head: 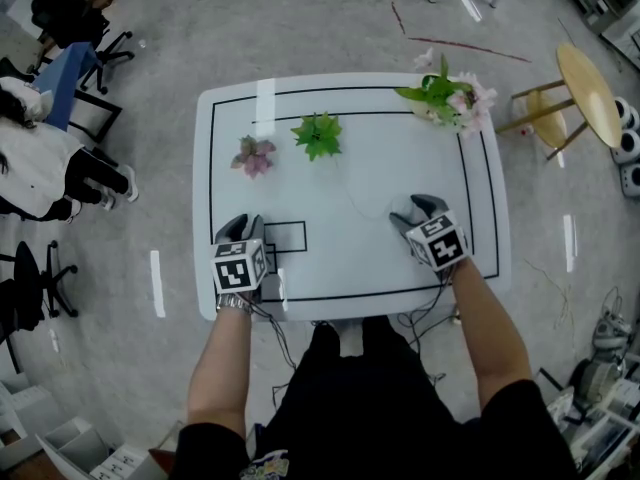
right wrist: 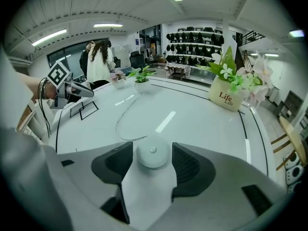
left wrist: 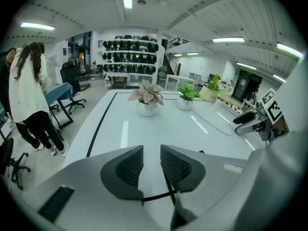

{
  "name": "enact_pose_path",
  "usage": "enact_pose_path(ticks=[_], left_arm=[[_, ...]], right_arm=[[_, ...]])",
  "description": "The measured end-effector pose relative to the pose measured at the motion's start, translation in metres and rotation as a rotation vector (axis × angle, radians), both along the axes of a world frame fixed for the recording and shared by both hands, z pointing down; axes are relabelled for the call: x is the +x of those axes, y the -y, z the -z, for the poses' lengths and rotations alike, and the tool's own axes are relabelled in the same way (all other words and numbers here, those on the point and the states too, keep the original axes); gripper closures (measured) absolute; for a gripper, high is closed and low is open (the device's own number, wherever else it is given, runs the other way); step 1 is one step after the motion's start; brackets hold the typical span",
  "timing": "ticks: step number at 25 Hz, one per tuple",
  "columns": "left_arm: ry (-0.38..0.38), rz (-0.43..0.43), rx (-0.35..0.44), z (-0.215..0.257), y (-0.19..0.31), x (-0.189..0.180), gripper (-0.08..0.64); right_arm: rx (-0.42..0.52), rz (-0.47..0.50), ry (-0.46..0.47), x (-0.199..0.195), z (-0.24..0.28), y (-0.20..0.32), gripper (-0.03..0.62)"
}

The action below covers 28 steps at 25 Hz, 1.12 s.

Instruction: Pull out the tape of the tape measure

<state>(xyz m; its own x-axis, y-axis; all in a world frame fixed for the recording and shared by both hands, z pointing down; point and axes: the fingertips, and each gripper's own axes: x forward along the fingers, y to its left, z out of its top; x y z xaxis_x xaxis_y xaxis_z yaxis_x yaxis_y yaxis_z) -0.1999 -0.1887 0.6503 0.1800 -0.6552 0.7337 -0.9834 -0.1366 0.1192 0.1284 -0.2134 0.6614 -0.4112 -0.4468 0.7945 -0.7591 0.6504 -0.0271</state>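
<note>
Grey office floor all round, and the white desk [head: 350, 138] with its black border sits square under me. My left gripper [head: 243, 225] hovers at the near left corner beside a small black rectangle [head: 288, 236]; its fingers [left wrist: 129, 167] stand slightly apart with only bare desk between them. My right gripper [head: 418, 208] is near the near right corner. Its fingers [right wrist: 188, 165] are released, and the round white tape measure [right wrist: 153, 152] sits on the desk between them with slim gaps on both sides. Its tape [right wrist: 116, 126] is out, curving away across the middle. A pink plant [head: 253, 155], a green plant [head: 318, 135] and a flower pot [head: 450, 96] line the far edge.
</note>
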Motion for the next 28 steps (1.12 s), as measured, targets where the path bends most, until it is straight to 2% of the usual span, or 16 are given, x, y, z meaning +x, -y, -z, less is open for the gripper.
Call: enact_pose_path(ticks=[6, 16, 28], left_arm=[[-0.008, -0.016, 0.038, 0.015, 0.001, 0.006, 0.463], [-0.041, -0.044, 0.145, 0.061, -0.005, 0.018, 0.463], [-0.059, -0.137, 0.373, 0.17, -0.026, 0.036, 0.463]], right_arm=[[0.048, 0.005, 0.006, -0.004, 0.018, 0.003, 0.334], [0.162, 0.009, 0.07, -0.021, 0.077, -0.001, 0.337], [0.327, 0.004, 0.173, -0.045, 0.163, -0.027, 0.342]])
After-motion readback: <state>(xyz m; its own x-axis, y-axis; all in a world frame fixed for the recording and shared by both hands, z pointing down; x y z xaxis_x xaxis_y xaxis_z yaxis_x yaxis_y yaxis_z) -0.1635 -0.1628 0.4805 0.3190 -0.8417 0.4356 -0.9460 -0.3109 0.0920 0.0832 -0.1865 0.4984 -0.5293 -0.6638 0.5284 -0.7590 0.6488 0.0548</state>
